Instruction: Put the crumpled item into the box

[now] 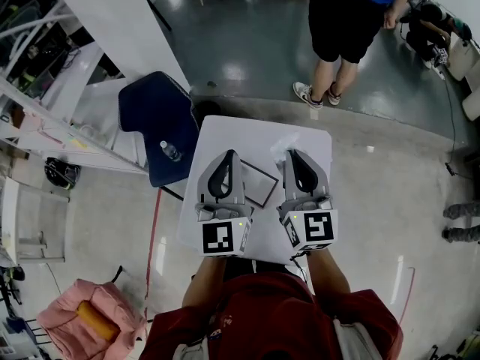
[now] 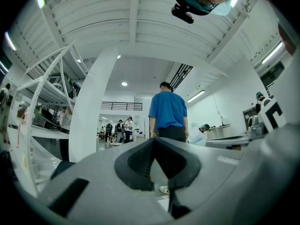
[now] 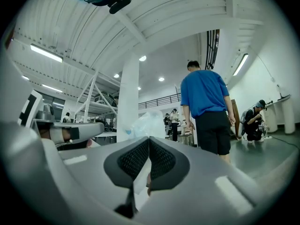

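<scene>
A grey polished floor [image 1: 247, 43] spreads around the small white bench [image 1: 225, 130] I stand at. The crumpled item [image 1: 282, 145], a wad of clear, whitish plastic, lies on the bench near its far edge, just ahead of the tip of my right hand-held gripper [image 1: 294, 154] and outside the box [image 1: 261, 180]. The box is shallow and dark-rimmed and sits between my two tools. The right one is clenched on nothing, and so is my left hand-held gripper [image 1: 229, 154]. Left of the bench a blue chair [image 1: 154, 111] carries a bottle [image 1: 170, 151]. Beyond, a person in a blue shirt [image 1: 345, 13] stands on the floor.
</scene>
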The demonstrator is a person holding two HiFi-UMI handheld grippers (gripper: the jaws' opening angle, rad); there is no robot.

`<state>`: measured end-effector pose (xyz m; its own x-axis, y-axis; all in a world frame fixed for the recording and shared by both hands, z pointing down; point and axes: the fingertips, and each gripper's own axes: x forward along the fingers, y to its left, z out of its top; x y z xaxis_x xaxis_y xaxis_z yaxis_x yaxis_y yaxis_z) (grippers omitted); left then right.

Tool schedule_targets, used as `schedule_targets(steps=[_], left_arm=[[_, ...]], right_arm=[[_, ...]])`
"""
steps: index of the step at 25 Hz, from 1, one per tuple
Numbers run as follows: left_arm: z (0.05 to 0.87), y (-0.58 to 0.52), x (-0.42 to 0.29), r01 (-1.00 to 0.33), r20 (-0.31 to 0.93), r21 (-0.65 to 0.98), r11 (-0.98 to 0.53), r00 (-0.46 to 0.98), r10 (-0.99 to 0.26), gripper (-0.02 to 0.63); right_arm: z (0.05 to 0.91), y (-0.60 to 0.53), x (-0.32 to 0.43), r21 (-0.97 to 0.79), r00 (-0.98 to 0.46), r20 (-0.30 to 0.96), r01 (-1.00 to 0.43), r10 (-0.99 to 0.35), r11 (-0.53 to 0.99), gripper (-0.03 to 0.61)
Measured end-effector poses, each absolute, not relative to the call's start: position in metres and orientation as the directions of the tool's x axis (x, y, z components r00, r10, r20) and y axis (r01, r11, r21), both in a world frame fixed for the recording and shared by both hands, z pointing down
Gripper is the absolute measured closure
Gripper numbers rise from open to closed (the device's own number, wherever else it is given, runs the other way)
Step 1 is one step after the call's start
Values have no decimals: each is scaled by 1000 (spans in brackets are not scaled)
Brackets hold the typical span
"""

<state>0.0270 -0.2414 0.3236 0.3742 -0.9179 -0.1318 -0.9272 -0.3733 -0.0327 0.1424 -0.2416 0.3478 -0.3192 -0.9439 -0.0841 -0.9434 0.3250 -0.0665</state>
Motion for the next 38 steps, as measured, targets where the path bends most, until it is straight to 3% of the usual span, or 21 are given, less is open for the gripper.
schedule_targets(steps=[23,38], left_arm=[[347,-322,-33,-910,-122,38,-413,406,-906,611],[363,-333,-61,-917,-100,78,-390,382,-919,611]], right_arm=[[383,-316,70,-19,-310,40,-951,-950,309,575],[434,-326,35,-20,-359,188,-932,-914,362,575]])
